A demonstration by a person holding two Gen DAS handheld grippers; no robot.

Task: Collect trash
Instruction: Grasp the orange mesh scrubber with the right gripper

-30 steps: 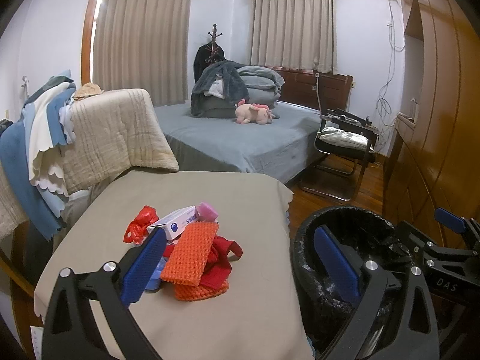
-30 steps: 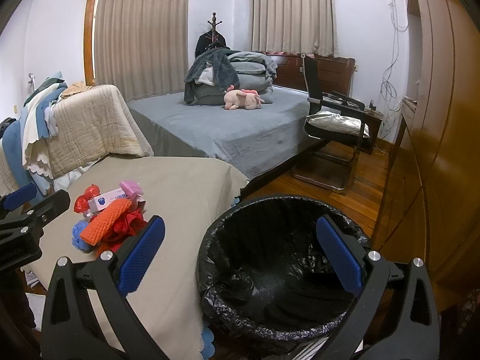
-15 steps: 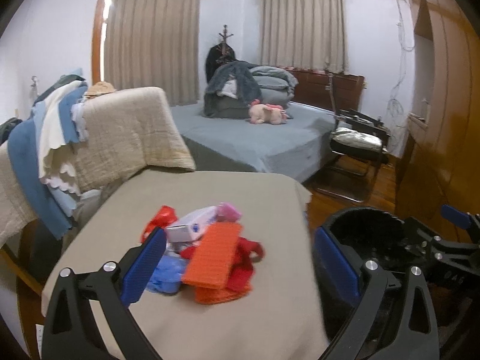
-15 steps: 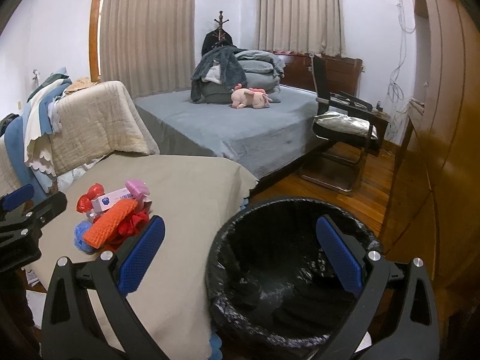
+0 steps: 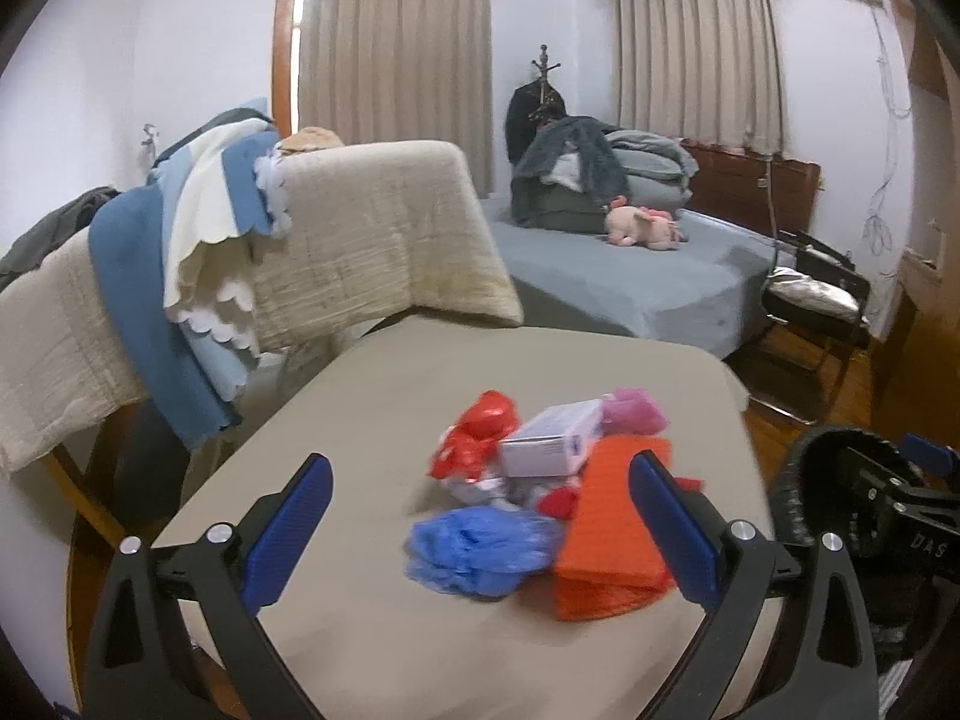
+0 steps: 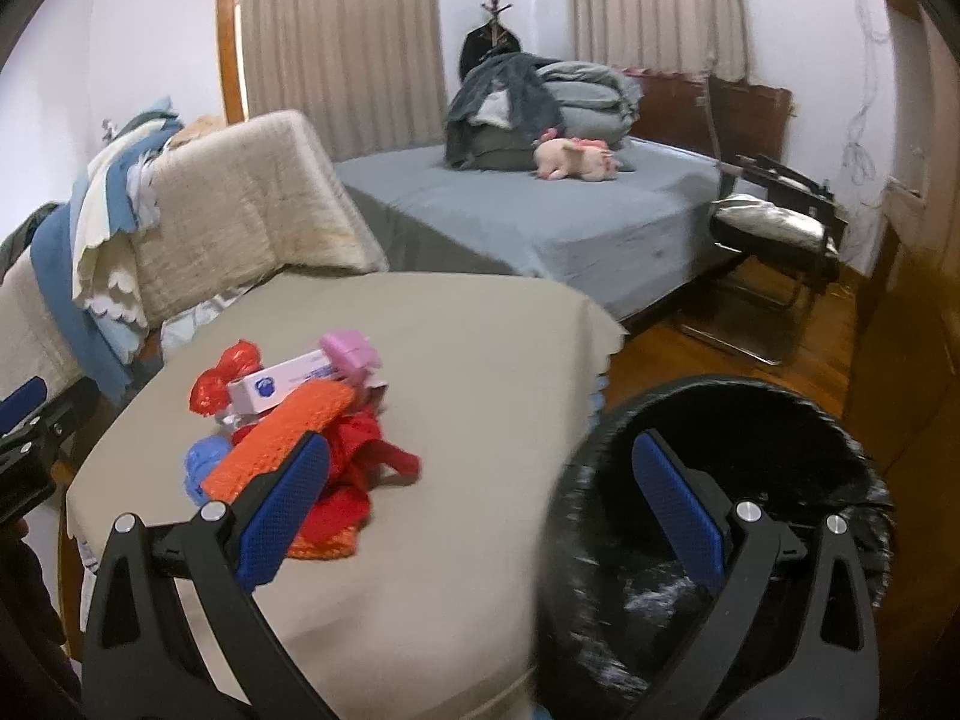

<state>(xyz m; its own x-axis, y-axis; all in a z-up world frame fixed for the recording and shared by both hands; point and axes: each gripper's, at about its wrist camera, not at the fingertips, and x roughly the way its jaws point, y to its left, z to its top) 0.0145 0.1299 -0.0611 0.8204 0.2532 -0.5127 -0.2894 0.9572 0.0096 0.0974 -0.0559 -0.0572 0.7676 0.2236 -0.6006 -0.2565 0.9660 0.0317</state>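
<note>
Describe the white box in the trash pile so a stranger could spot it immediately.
On the beige-covered table sits a small heap of trash. The white box lies on top, between the red wrapper and the orange mesh. It alone is rigid and rectangular, white with blue print.

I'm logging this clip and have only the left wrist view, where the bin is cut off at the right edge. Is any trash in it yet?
Observer: The right wrist view looks into the bin. It has a black liner and I see no coloured trash inside, though the bottom is dark.
Reviewer: Is the right gripper carrying anything?
Observer: No. The right gripper is open, with nothing between its fingers.
Reviewer: What is under the orange mesh?
Observer: A red net lies beneath the orange mesh and spreads out on the bin side of the pile.
</note>
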